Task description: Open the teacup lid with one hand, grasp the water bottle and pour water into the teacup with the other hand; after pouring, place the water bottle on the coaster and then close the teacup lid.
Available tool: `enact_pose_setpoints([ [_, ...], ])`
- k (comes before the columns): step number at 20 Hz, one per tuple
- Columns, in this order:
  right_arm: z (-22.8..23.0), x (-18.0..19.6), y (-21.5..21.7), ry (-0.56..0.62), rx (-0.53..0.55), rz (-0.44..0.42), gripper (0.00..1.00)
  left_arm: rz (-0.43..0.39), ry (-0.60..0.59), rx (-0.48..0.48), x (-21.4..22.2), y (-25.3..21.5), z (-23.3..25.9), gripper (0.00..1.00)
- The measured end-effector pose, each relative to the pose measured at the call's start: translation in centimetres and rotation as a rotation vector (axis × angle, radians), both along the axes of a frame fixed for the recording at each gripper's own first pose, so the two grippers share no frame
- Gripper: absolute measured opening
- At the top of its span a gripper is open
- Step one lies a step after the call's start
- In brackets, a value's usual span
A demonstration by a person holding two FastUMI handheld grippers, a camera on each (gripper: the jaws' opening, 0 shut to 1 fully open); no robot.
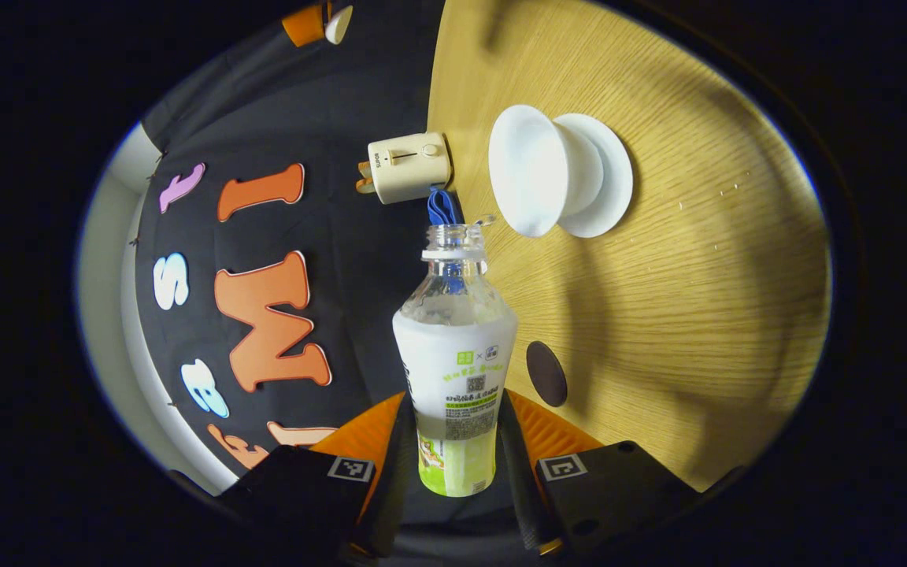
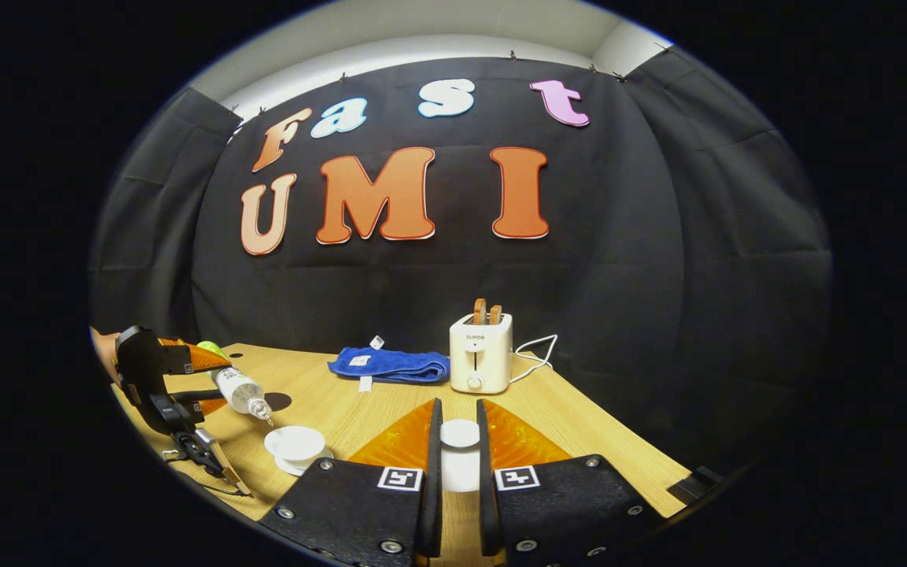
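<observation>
place: recording booth | cues: black cloth wall (image 2: 658, 260); wooden table (image 2: 579, 441); toaster (image 2: 481, 353)

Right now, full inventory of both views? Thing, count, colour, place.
water bottle: 1, clear with white and green label, uncapped, tilted toward the teacup, in the left claw
teacup: 1, white, open, on its saucer
saucer: 1, white, on the table
teacup lid: 1, white, in the right claw
coaster: 1, dark, round, on the table beside the bottle
toaster: 1, cream, back of the table, two slices in its slots
towel: 1, blue, folded, left of the toaster
table: 1, light wood
left claw: shut on the bottle
right claw: shut on the lid
</observation>
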State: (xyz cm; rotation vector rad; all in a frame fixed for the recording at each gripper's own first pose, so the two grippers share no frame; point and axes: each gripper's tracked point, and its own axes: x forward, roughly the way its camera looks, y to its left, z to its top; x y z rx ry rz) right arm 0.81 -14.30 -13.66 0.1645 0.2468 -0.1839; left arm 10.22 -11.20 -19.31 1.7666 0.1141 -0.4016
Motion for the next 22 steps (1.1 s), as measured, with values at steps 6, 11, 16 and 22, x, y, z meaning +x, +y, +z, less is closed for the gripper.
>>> enact_pose_setpoints([
  [6,0.1,-0.5,-0.2,-0.001,0.0,-0.005,0.19,-0.023,-0.015,0.026,0.4,-0.7,0.2,0.64],
  [11,0.2,-0.8,-0.2,-0.009,0.001,-0.007,0.19,-0.043,-0.019,0.043,0.3,-1.2,0.4,0.59],
  [16,0.4,-1.4,-0.8,-0.015,0.003,-0.018,0.19,-0.075,-0.02,0.071,0.3,-2.5,0.4,0.59],
  [22,0.3,-1.9,-1.3,-0.013,0.006,-0.025,0.19,-0.115,-0.029,0.119,0.4,-4.0,0.6,0.59],
])
